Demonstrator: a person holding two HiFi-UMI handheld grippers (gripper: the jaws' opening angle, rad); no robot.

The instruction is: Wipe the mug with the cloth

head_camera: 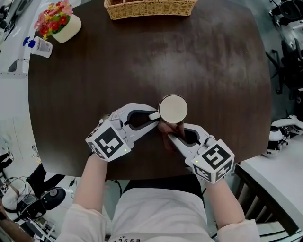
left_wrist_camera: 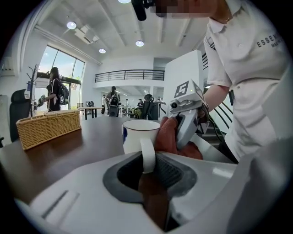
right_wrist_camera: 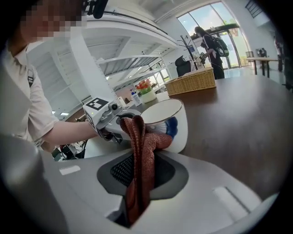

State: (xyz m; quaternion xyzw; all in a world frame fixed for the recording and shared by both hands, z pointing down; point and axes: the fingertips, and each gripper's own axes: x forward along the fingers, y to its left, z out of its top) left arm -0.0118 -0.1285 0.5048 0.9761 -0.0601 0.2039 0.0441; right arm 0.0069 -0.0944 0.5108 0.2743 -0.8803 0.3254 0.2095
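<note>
Printed lettering "ESSE…", remainder cut off, on white shirt [left_wrist_camera: 249, 68], at 2 o'clock in left gripper view. Same letters on white shirt [head_camera: 156, 212], at 6 o'clock in head view. Nothing else legible.

open tabletop [head_camera: 142, 61] between mug [head_camera: 173, 108] and basket [head_camera: 150, 10]

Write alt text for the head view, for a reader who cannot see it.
Seen from above, a white mug stands on a dark round table; the left gripper clamps its handle while the right gripper holds a reddish-brown cloth against its side. A wicker basket and a pot of flowers sit at the far edge.
</note>
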